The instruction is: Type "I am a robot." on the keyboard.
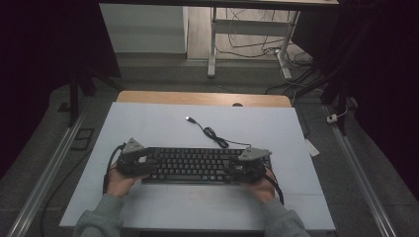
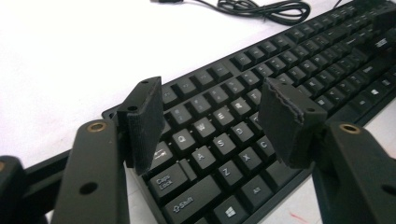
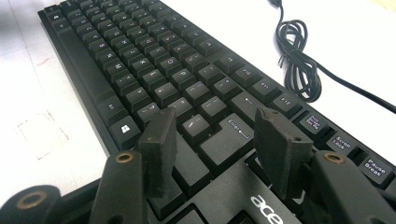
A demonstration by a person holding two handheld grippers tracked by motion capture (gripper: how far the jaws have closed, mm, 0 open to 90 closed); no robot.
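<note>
A black keyboard (image 1: 195,165) lies across the white worktop (image 1: 148,123), with the left gripper (image 1: 143,163) at one end and the right gripper (image 1: 236,168) at the other. The gripper views show both sets of jaws apart over the keys, gripping nothing. The coiled cable (image 1: 213,134) lies behind the keyboard.

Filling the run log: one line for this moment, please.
left gripper: open, over keyboard left end | right gripper: open, over right end | cable: coiled behind | table
</note>
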